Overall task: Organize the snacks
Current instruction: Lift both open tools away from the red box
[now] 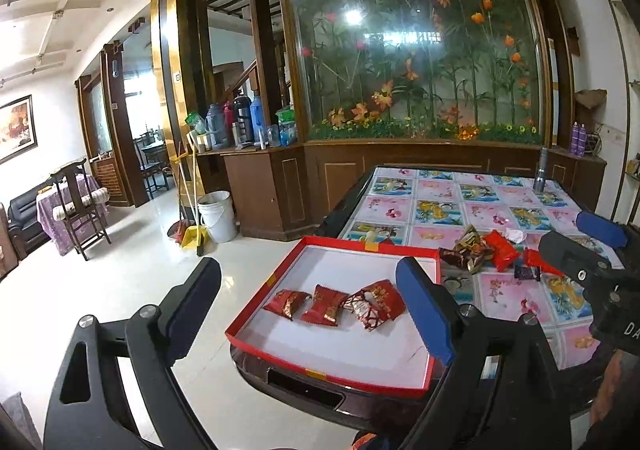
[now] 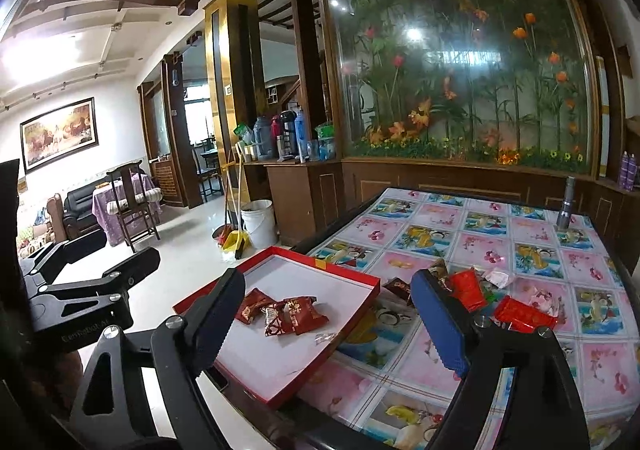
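A shallow red box (image 1: 256, 346) with a white floor sits at the table's near left corner; it also shows in the right wrist view (image 2: 362, 276). Three red snack packets (image 1: 324, 305) lie in it (image 2: 294, 314). More loose packets (image 1: 500, 250) lie on the tablecloth to its right (image 2: 466, 288). My left gripper (image 1: 316, 308) is open and empty above the box. My right gripper (image 2: 332, 316) is open and empty, above the box's right edge; it also shows at the right of the left wrist view (image 1: 580, 250).
The table (image 2: 480, 234) has a floral patchwork cloth. A metal flashlight (image 2: 566, 209) stands at its far right. A white bucket (image 1: 218, 215) and a broom stand on the floor by a wooden cabinet. A chair (image 1: 78, 205) stands far left.
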Demonstrator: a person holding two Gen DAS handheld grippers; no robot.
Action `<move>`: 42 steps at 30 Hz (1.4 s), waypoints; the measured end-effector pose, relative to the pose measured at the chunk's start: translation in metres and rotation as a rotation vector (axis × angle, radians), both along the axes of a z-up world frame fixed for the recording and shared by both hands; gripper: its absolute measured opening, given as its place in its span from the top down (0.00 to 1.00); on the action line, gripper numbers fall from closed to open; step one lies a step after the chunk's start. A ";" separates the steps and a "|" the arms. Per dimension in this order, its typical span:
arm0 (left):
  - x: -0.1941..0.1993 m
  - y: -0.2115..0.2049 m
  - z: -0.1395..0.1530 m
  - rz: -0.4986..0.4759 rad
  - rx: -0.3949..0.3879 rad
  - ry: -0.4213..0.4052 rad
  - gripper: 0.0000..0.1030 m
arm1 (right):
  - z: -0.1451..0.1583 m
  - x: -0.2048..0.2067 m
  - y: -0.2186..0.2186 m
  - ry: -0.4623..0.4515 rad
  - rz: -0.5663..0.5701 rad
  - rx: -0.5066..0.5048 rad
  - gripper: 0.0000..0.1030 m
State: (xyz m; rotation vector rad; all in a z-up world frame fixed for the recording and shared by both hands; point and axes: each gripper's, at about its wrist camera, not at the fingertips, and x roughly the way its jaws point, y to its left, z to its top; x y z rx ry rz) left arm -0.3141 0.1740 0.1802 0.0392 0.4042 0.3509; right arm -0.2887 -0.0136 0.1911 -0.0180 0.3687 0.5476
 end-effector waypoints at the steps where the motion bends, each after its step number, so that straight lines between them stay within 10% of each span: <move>1: 0.000 0.001 -0.001 0.001 -0.002 0.006 0.13 | 0.000 -0.001 0.002 -0.004 0.000 -0.004 0.16; 33: 0.006 0.006 -0.007 0.019 0.016 0.026 0.13 | 0.002 -0.002 -0.007 -0.024 -0.033 0.003 0.16; 42: 0.026 -0.014 -0.020 -0.098 0.016 0.050 0.13 | 0.006 0.018 -0.076 -0.085 -0.205 -0.105 0.08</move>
